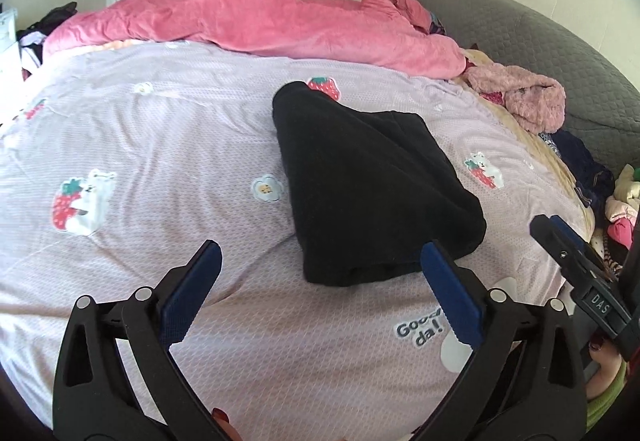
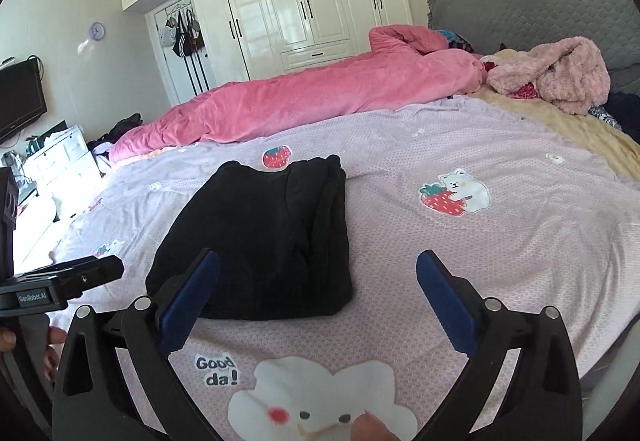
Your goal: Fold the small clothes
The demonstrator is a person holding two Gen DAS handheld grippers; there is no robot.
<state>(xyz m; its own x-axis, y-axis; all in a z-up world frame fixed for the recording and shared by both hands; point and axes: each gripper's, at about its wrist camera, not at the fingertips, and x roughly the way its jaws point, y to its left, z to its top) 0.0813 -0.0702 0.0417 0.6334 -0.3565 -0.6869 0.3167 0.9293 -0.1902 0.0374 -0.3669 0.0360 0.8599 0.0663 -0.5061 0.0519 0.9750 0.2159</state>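
- While both tools hang low over the near edge of the bed, the left gripper point(image 1: 320, 261) has its blue-padded jaws spread wide with nothing between them; its right finger tip overlaps the near edge of the black garment point(image 1: 372, 185) in the left wrist view, contact uncertain given the fisheye angle.
- Right gripper point(image 2: 318, 269): jaws likewise spread wide, holding nothing; its left finger tip sits in front of the garment's near corner.
- Each tool shows in the other's camera: the right one at the right margin of the left wrist view, the left one at the left margin of the right wrist view.
- Lilac bedsheet point(image 1: 160, 145), printed with strawberries and bears, covers the bed; a "Good da!" print point(image 2: 216, 371) lies at the near edge, just in front of the garment.
- Black garment: folded into a thick, compact stack, resting flat on the sheet, toward the near edge, roughly mid-width. Its far corner reaches a strawberry print point(image 2: 276, 157).
- Pink quilt point(image 1: 248, 25): bunched in a long ridge along the far edge of the bed.
- Fuzzy pink garment point(image 2: 560, 77): heaped at the far right corner, near the grey headboard point(image 2: 532, 9).
- White wardrobe point(image 2: 296, 1): against the back wall, doors shut.
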